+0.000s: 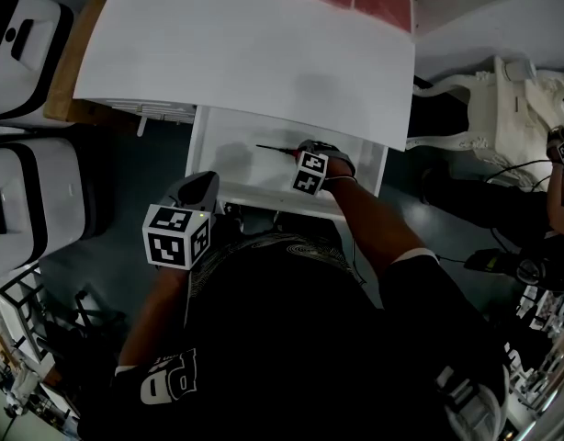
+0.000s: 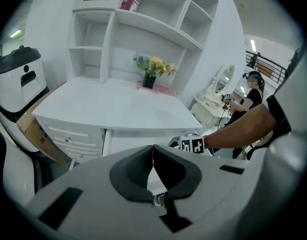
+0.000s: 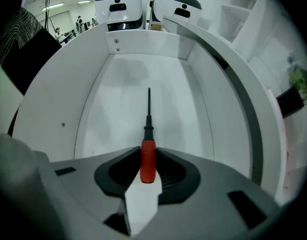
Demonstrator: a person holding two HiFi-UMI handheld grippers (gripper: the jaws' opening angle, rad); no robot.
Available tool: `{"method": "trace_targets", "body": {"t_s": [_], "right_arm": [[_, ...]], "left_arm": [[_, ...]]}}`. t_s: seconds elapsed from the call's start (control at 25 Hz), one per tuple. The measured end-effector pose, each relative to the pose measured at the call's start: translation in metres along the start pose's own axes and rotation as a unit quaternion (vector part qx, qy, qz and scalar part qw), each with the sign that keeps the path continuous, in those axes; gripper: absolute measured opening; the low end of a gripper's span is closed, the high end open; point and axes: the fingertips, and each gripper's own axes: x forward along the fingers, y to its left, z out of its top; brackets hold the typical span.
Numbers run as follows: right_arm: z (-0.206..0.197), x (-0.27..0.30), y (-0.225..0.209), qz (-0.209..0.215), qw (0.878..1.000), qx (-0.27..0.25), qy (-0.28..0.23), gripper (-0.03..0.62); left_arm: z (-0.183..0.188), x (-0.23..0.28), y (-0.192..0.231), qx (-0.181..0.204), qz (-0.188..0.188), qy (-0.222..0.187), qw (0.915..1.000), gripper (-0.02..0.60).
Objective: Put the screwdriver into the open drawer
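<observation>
Screwdriver (image 1: pixel 275 148) is inside the open drawer (image 1: pixel 229 141), near its back wall. Its shaft runs toward the drawer's left side, low over the floor.

Head view: the right gripper (image 1: pixel 303 154) points steeply down into the drawer, likely to set the tool flat. The left gripper (image 1: pixel 201 187) waits outside the drawer's front left corner, out of the way.

Left gripper view: jaws pressed together with nothing between them, aimed at the desk (image 2: pixel 118 106). It looks idle and not needed for this step.

Right gripper view: jaws clamp the red handle, a narrow grip, with the shaft free ahead. Can't tell whether the tip touches the drawer floor. Release looks like the next step.
</observation>
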Motion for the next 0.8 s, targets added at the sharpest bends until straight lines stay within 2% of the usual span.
{"method": "trace_targets", "body": {"t_s": [0.8], "right_arm": [[0.0034, 0.01, 0.0024, 0.02, 1.0, 0.01, 0.0, 0.118]], "left_arm": [[0.0046, 0.006, 0.0027, 0.0, -0.004, 0.005, 1.0, 0.015]]}}
